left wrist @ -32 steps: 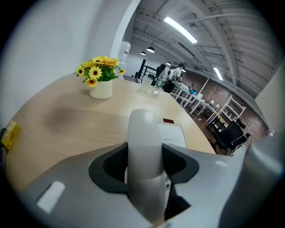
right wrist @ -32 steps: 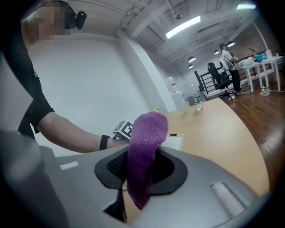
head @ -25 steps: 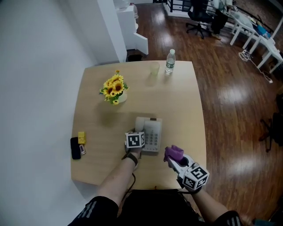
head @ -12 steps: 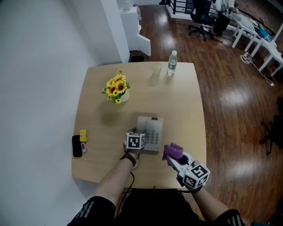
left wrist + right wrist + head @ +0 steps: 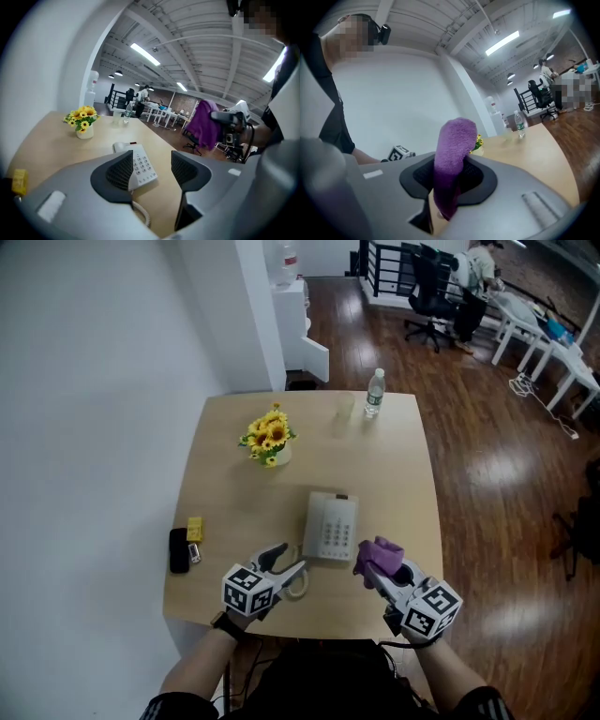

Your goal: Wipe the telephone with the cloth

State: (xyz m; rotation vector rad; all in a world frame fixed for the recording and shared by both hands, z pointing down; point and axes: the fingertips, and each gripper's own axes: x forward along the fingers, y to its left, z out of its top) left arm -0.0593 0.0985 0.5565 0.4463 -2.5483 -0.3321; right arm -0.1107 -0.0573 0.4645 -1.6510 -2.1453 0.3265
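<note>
A white telephone (image 5: 331, 526) lies on the wooden table (image 5: 403, 474), its coiled cord (image 5: 298, 584) trailing toward the front edge. My left gripper (image 5: 284, 563) is open and empty, just left of the phone's near corner; in the left gripper view the telephone (image 5: 137, 164) shows past the parted jaws. My right gripper (image 5: 377, 567) is shut on a purple cloth (image 5: 379, 554), held right of the phone's near end. In the right gripper view the cloth (image 5: 452, 161) stands bunched between the jaws.
A vase of sunflowers (image 5: 269, 440) stands at the back left, a water bottle (image 5: 375, 394) and a clear cup (image 5: 345, 408) at the far edge. A black device (image 5: 178, 549) and a yellow block (image 5: 194, 528) lie at the left edge. Wood floor surrounds the table.
My left gripper has pulled back from the phone toward the front-left and now stands open. The right gripper with the cloth has barely moved. The head view has shifted.
</note>
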